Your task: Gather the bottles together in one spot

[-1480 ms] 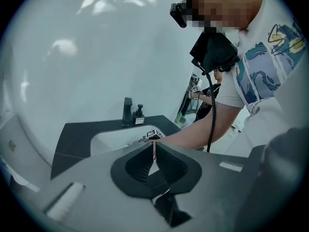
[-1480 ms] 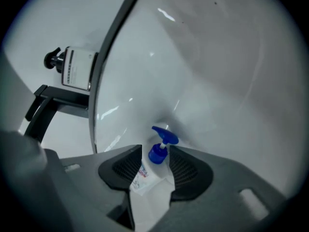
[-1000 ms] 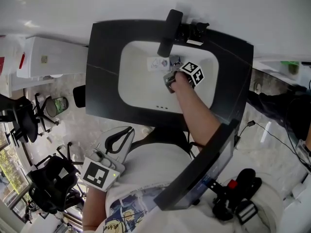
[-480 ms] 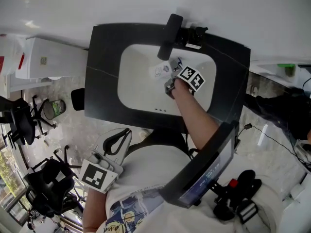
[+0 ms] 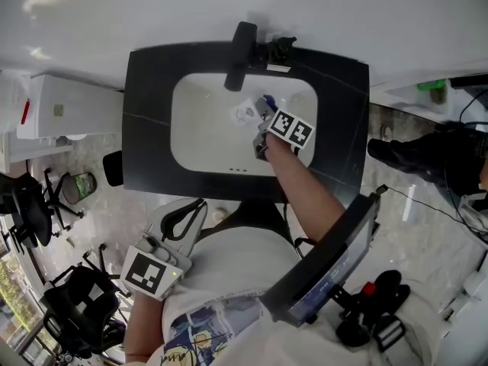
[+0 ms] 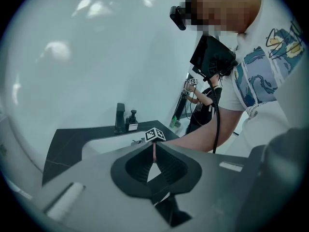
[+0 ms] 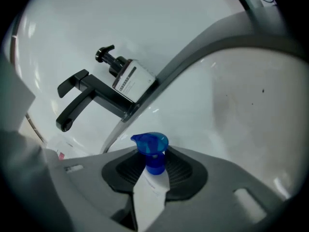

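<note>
My right gripper [image 7: 153, 172] is down in the white sink basin [image 5: 200, 132], and its jaws are closing. Between them is a small white bottle with a blue cap [image 7: 151, 151], with the ribbed pads against its neck and shoulders. In the head view the blue cap [image 5: 267, 103] pokes out ahead of the right gripper [image 5: 264, 120], close to a second white bottle [image 5: 244, 113] that lies in the basin. My left gripper [image 6: 154, 159] is held low by my hip [image 5: 200, 204], away from the sink, its pads together with nothing in them.
A black faucet [image 7: 82, 98] and a pump bottle [image 7: 126, 76] stand on the dark counter [image 5: 149, 113] behind the basin. A black chair [image 5: 27, 204] and a white cabinet [image 5: 65, 109] are at the left, and cables and gear lie on the floor at the right.
The head view has shifted, so the sink sits further left. My right gripper stays in the basin next to the lying white bottle, and the blue cap now shows at its jaws. The left gripper has barely moved.
</note>
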